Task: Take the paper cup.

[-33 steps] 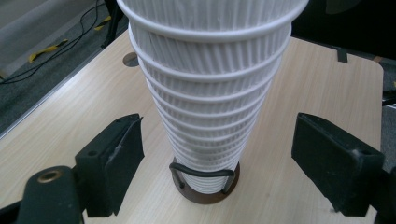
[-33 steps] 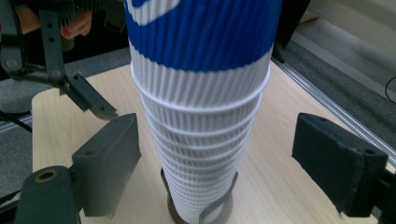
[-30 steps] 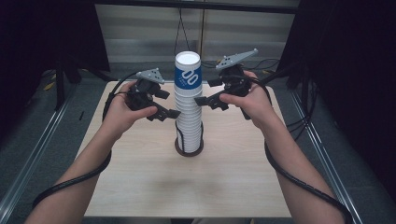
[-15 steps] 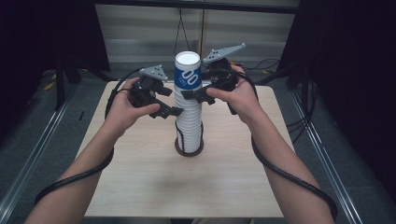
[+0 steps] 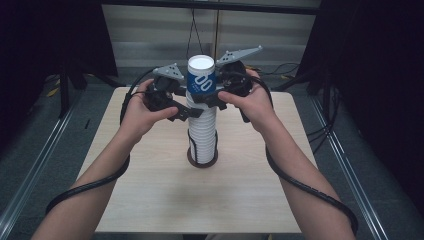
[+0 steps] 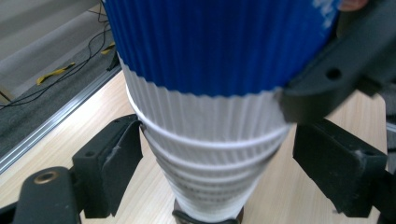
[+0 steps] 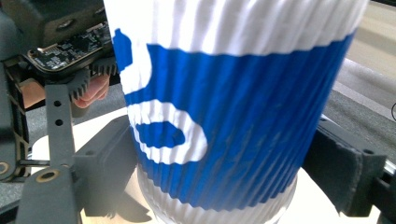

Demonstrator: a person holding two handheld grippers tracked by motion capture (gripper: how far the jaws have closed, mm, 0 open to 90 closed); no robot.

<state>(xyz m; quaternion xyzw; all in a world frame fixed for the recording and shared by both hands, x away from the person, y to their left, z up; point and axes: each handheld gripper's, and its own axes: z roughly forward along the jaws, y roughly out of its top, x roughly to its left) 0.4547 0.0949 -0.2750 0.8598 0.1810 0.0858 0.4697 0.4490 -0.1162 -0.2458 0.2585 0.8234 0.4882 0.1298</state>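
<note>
A tall stack of white ribbed paper cups (image 5: 202,130) stands on a dark round base (image 5: 202,159) at the middle of the wooden table (image 5: 150,200). The top cup (image 5: 201,80) has a blue band with white figures. My left gripper (image 5: 192,114) sits at the stack just under that cup. In the left gripper view its jaws (image 6: 215,163) have just been opening, with the white cups (image 6: 210,140) between them and a gap at the right pad. My right gripper (image 5: 207,100) is shut on the top cup (image 7: 224,116), with a pad against each side.
Black cables trail from both grippers along the forearms toward the table's near edge. Metal rails (image 5: 30,170) run along the floor on either side of the table. A grey wall panel (image 5: 150,35) and loose cables lie beyond the far edge.
My right hand has moved left from beside the stack, and its jaws now sit around the top blue cup. The left hand has stayed at the stack.
</note>
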